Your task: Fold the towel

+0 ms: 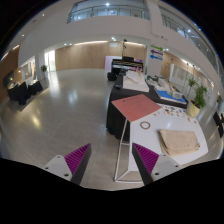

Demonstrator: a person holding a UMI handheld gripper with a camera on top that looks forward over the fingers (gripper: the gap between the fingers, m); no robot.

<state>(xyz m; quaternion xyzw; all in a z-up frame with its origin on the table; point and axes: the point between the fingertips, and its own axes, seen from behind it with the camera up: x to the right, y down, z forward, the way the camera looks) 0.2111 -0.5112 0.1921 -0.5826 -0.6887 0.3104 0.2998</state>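
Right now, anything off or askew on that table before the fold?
One thing: the pink towel lies skewed, one corner hanging past the table edge. The beige cloth lies flat beside a small ring. No spill or damage shows. The gripper is open, short of the table, holding nothing.

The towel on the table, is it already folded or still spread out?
Folded, it seems: the towel lies as a compact stack with layered edges on the table, beyond the open gripper, untouched.
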